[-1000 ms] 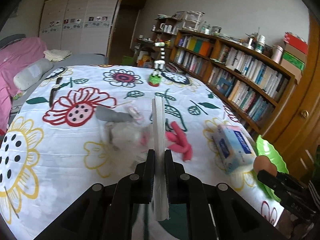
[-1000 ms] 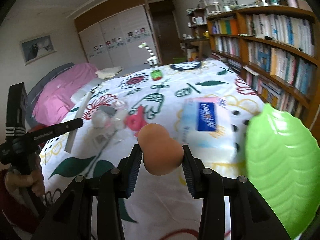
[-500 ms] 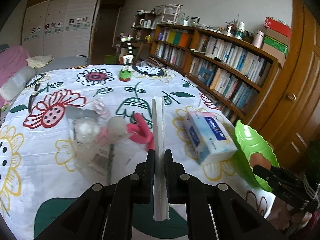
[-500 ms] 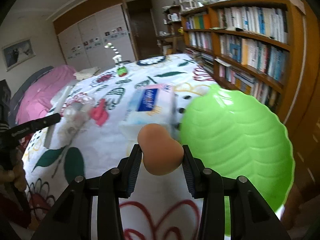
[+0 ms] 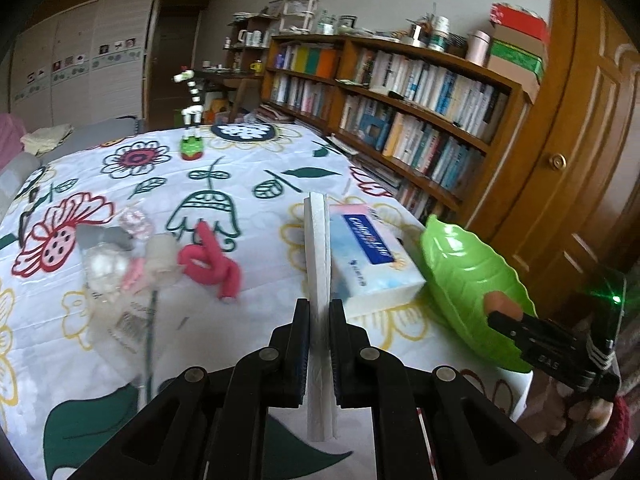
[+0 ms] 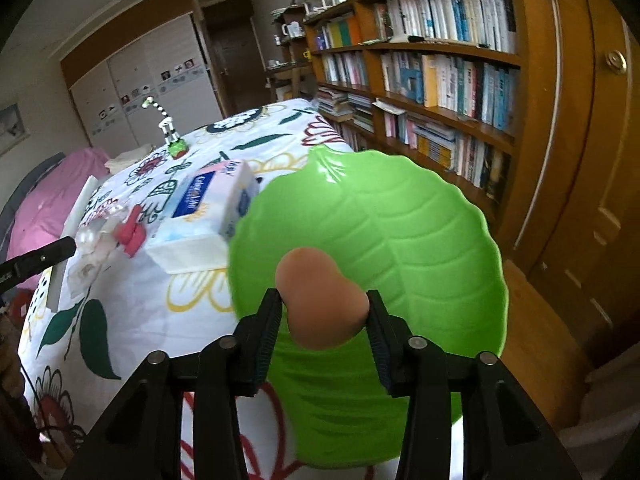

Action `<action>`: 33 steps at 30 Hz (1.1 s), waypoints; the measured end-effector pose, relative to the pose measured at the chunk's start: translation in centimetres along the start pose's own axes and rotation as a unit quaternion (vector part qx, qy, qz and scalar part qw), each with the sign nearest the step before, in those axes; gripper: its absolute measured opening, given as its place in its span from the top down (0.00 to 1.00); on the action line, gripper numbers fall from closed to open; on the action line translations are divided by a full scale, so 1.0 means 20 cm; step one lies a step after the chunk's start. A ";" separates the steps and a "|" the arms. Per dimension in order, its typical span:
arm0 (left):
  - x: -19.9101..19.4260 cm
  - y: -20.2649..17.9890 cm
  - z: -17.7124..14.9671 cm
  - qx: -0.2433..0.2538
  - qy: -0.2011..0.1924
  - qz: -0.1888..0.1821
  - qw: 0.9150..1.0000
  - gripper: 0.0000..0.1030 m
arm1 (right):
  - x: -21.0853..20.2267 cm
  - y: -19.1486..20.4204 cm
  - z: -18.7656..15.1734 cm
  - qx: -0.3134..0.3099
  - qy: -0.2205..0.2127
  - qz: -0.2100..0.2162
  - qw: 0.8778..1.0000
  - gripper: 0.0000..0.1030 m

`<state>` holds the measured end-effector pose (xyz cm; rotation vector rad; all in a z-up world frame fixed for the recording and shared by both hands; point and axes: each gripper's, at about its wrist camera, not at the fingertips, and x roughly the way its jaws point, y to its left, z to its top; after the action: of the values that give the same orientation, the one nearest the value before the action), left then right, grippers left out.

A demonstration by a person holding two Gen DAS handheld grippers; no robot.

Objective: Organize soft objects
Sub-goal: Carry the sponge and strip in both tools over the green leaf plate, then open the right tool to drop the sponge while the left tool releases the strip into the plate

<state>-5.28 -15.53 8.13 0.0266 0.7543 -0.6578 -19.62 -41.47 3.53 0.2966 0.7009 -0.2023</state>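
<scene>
My left gripper [image 5: 319,308] is shut on a thin white foam strip [image 5: 317,248] that stands on edge above the flowered tablecloth [image 5: 260,168]. My right gripper [image 6: 323,299] hangs over the green leaf-shaped plate [image 6: 420,240] at the table's right corner. Its jaws are opening, with a tan soft blob [image 6: 316,276] between the pads and still touching both. In the left wrist view that right gripper [image 5: 496,318] and the tan blob [image 5: 500,304] sit at the leaf plate's [image 5: 460,272] near rim. A pink plush piece [image 5: 212,264] and a clear bag of cotton balls [image 5: 106,268] lie on the cloth.
A tissue box [image 5: 368,256] lies between the leaf plate and the pink plush. A toy giraffe [image 5: 192,120] stands at the table's far end. Bookshelves [image 5: 400,120] and a wooden door [image 5: 580,140] line the right side. A person's hand [image 5: 588,412] holds the right gripper.
The right gripper carried the tan blob rightward from above the cloth to above the green plate. The left gripper shifted right with the foam strip, toward the tissue box.
</scene>
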 end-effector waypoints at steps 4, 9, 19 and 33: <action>0.04 -0.08 0.02 0.015 0.007 -0.011 1.000 0.91 | 0.00 -0.03 -0.01 -0.003 -0.003 -0.008 1.000 0.51; 0.09 -0.17 0.03 0.033 0.015 -0.026 0.999 0.91 | -0.01 -0.05 0.00 -0.013 -0.013 -0.018 1.000 0.50; 0.19 -0.35 0.05 0.066 0.037 -0.058 0.995 0.91 | -0.03 -0.07 0.00 -0.026 -0.029 -0.030 0.999 0.50; 0.41 -0.59 0.07 0.094 0.070 -0.114 0.987 0.91 | -0.08 -0.15 0.02 -0.005 -0.046 -0.060 0.997 0.50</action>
<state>-6.61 -29.71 6.22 0.1617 0.8351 -0.9508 -21.30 -44.27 4.25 0.2340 0.6280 -0.3238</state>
